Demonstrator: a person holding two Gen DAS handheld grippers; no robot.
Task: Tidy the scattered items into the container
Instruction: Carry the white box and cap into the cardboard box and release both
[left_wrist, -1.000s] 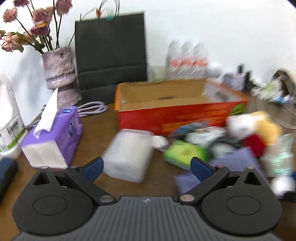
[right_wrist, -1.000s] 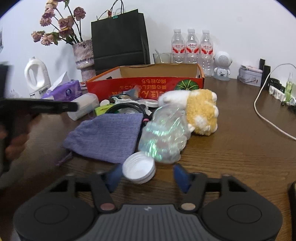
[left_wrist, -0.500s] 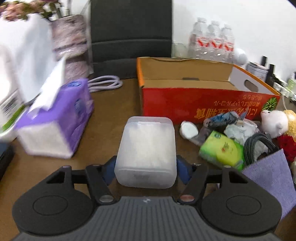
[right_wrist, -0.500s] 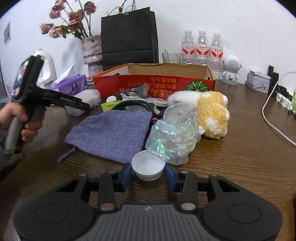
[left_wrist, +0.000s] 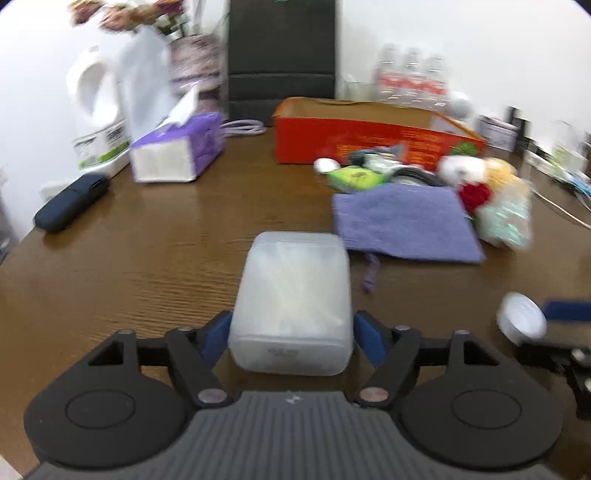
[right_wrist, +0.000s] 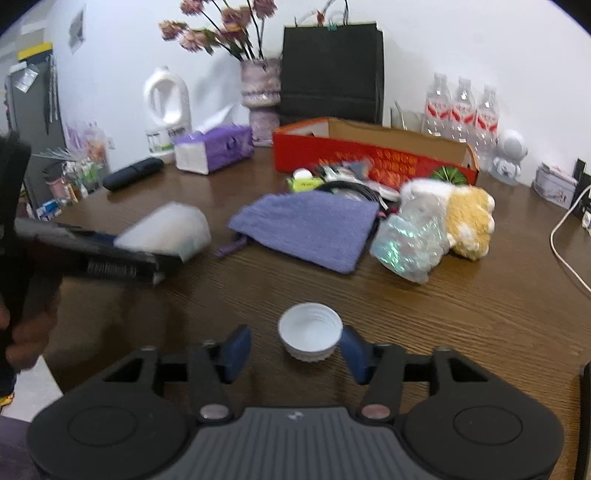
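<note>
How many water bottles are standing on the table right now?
3: the water bottles stand side by side at the back against the wall, behind the red cardboard box. Others may be hidden.

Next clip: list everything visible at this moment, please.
plastic box: 1, translucent white, in left gripper
bottle cap: 1, white, inside right gripper
cardboard box: 1, red, table's back
pouch: 1, purple, mid-table
plush toy: 1, yellow-white, beside pouch
tissue pack: 1, purple, back left
jug: 1, white, back left
water bottles: 3, clear, behind cardboard box
paper bag: 1, black, against wall
left gripper: 1, black, shut on plastic box
right gripper: 1, black, around bottle cap
</note>
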